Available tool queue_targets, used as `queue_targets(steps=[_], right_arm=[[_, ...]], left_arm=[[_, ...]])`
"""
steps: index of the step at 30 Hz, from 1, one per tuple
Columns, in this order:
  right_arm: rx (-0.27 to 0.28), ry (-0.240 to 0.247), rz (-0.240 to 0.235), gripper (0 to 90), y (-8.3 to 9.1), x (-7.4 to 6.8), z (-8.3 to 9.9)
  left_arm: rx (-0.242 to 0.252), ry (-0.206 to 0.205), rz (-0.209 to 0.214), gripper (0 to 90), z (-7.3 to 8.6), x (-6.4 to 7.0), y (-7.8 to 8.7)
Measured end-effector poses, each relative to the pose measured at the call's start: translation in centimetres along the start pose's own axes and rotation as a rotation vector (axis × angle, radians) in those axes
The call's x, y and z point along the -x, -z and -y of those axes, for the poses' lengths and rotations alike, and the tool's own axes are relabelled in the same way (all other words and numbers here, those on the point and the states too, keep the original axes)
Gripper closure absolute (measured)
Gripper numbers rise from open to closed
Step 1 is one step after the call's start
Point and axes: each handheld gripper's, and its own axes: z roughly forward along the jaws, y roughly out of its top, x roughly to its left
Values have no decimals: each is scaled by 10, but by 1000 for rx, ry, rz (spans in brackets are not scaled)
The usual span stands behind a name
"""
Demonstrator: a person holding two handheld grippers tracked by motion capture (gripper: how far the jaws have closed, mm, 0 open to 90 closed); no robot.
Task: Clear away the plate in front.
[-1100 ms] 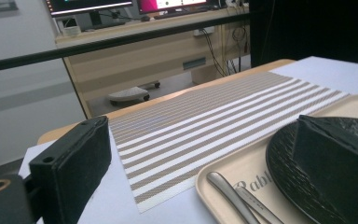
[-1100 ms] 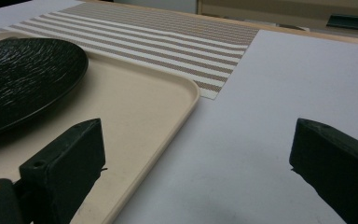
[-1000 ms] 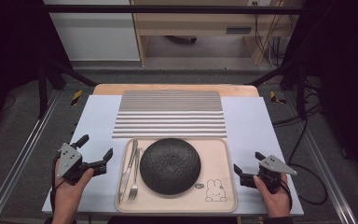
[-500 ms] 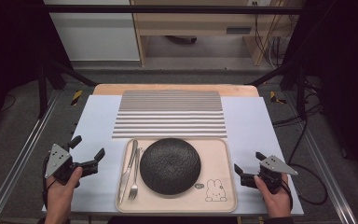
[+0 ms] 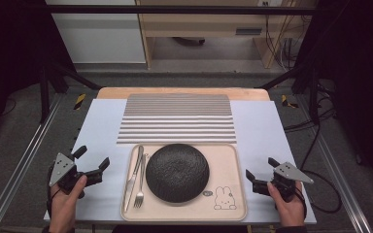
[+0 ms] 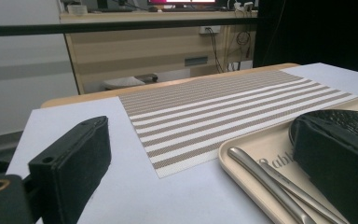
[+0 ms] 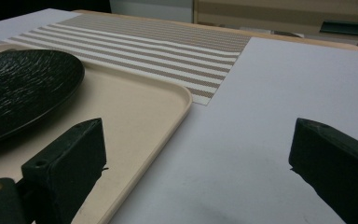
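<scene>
Left gripper (image 5: pixel 91 164), jaws apart and empty, is drifting outward past the desk's near-left edge, away from the tray (image 5: pixel 233 167); right gripper (image 5: pixel 260 174), also apart, is holding near-right. Cutlery (image 5: pixel 136 177) and plate (image 5: pixel 177 171) are lying untouched on the tray, so pickup is seemingly not under way.

Right gripper (image 7: pixel 198 163) with jaws spread wide over white table surface (image 7: pixel 279 107); left jaw above beige tray (image 7: pixel 135 112) bearing black plate (image 7: pixel 23 88); striped placemat (image 7: pixel 168 46) lying beyond

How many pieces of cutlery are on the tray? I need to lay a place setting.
2: a knife and a fork, side by side at the tray's left edge, beside the black plate.
</scene>
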Motion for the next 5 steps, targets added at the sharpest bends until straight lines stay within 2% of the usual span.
queue_targets(steps=[2, 5], right_arm=[[8, -8, 0, 43, 1, 1, 0], [20, -14, 3, 45, 1, 3, 0]], left_arm=[[19, 10, -2, 42, -1, 1, 1], [44, 5, -8, 42, -2, 2, 2]])
